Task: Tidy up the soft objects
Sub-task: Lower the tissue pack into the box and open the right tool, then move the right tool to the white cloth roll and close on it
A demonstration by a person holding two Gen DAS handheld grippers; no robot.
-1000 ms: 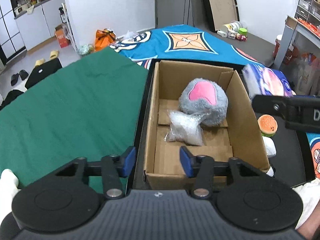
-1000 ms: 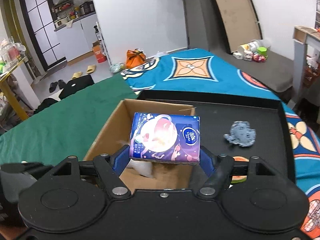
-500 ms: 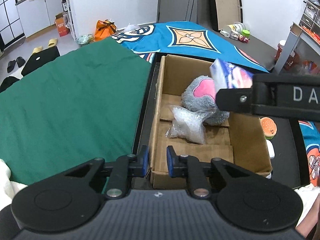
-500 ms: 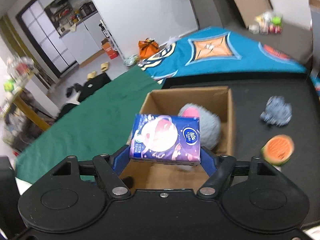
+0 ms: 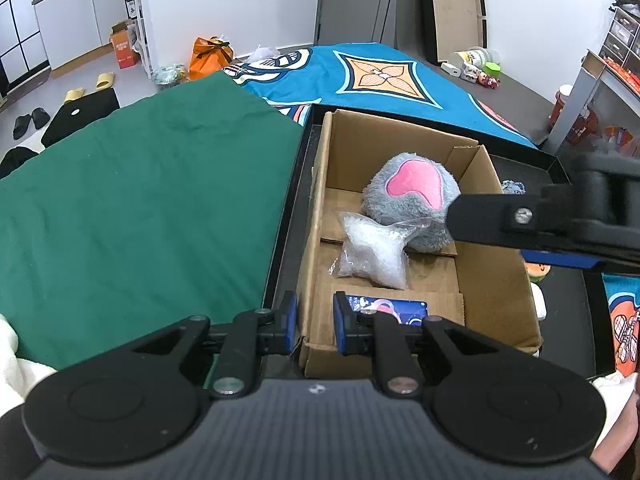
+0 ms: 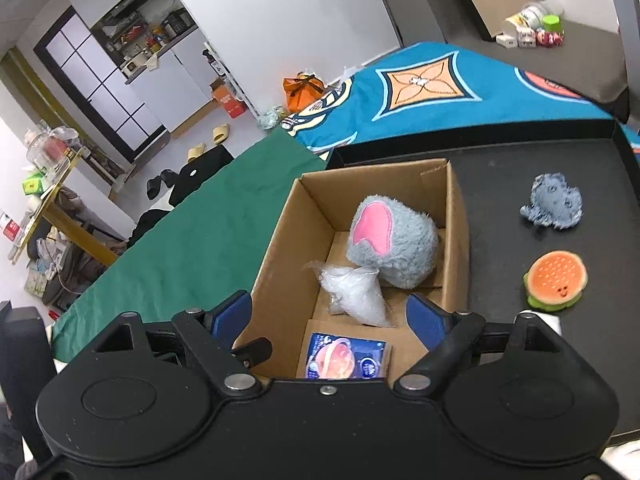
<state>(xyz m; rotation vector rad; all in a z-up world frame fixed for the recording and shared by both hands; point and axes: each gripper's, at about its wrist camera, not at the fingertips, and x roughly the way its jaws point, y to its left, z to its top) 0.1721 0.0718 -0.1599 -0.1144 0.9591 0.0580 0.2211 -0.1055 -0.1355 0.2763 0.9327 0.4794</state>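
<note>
An open cardboard box (image 5: 492,280) (image 6: 280,248) stands on a black tray. In it lie a grey plush with a pink patch (image 5: 412,196) (image 6: 390,240), a clear bag of white filling (image 5: 374,254) (image 6: 354,294) and a blue tissue pack (image 5: 394,308) (image 6: 346,360) at the near end. My left gripper (image 5: 314,322) is shut on the box's near left wall. My right gripper (image 6: 330,314) is open and empty above the tissue pack; its arm crosses the left wrist view (image 5: 560,220).
On the black tray (image 6: 520,168) right of the box lie a small grey plush (image 6: 554,200) and a burger-shaped toy (image 6: 556,280). A green cloth (image 5: 140,200) lies left of the box, a blue patterned cloth (image 5: 380,76) behind it.
My right gripper opened and let go of the tissue pack, which now lies in the box's near end. My left gripper closed on the box wall.
</note>
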